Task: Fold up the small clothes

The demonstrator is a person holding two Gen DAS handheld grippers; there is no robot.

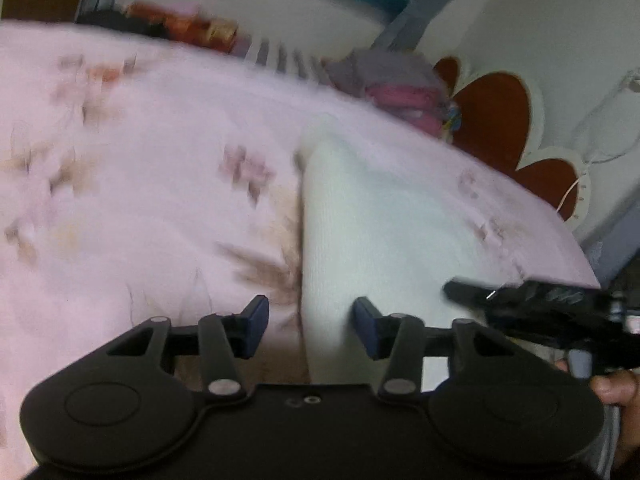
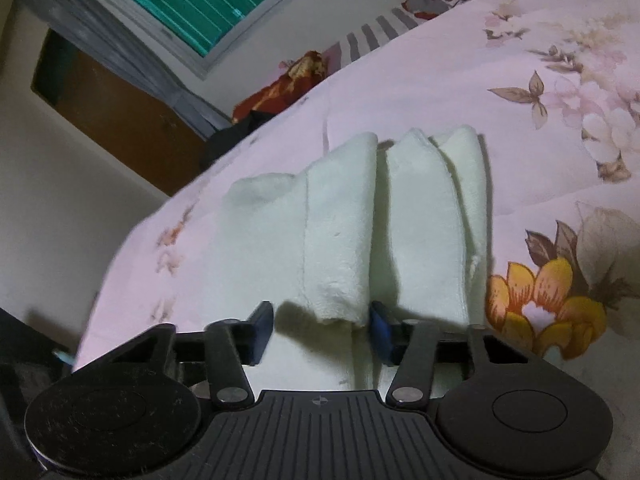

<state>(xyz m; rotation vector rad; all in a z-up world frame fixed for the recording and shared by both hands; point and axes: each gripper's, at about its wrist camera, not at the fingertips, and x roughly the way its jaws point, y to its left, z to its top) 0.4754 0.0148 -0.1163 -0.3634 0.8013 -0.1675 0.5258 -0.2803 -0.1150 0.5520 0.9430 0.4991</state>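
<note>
On floral bedsheet (image 2: 440, 80), white cloth (image 2: 340, 240), folds only in right view

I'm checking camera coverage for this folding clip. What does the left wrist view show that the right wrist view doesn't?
Only the left wrist view shows the pink folded clothes pile, the red flower-shaped headboard and the right gripper from the side. Only the right wrist view shows the green-glass window and brown wooden door. Both show the white fluffy cloth on the pink floral bedsheet.
</note>
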